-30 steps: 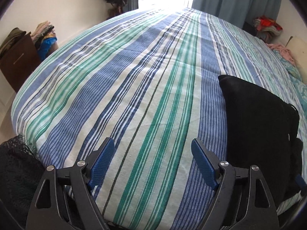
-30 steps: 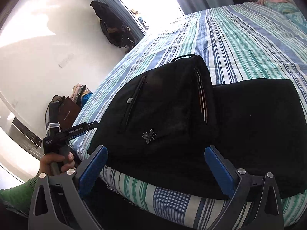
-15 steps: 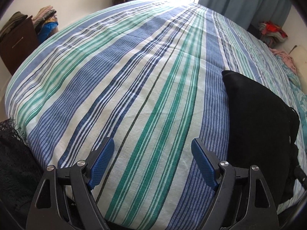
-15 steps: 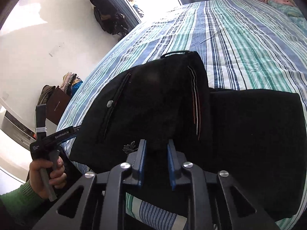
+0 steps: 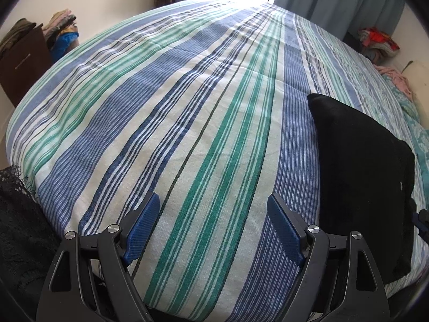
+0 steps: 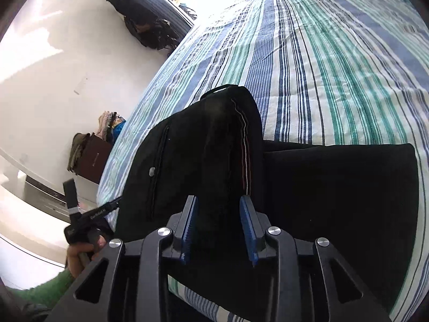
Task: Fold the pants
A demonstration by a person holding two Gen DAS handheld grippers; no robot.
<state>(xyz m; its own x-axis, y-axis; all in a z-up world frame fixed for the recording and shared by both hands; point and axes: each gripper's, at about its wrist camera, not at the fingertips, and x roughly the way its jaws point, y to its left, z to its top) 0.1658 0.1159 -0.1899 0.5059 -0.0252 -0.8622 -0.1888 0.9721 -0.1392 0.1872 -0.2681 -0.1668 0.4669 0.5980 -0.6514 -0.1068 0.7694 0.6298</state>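
Observation:
The black pants [image 6: 335, 187] lie folded on the striped bedsheet [image 6: 335, 67] near the bed's front edge. My right gripper [image 6: 218, 225] is shut on the waist part of the pants [image 6: 203, 147], which stands lifted and bunched above the flat folded part. The pants also show in the left wrist view [image 5: 359, 166] at the right. My left gripper [image 5: 214, 228] is open and empty over bare sheet [image 5: 187, 107], left of the pants. The left tool and the hand holding it show in the right wrist view [image 6: 85, 220] beyond the bed's edge.
A brown cabinet [image 5: 18, 61] with piled clothes [image 5: 61, 32] stands by the wall at the left. Dark clothing [image 6: 144, 29] hangs by the window. More clothes [image 5: 378, 43] lie at the far right. Black netted fabric [image 5: 16, 214] hangs at the left bed edge.
My right gripper closed on the waist part of the pants and lifted it. My left gripper stayed open and shifted slightly over the sheet.

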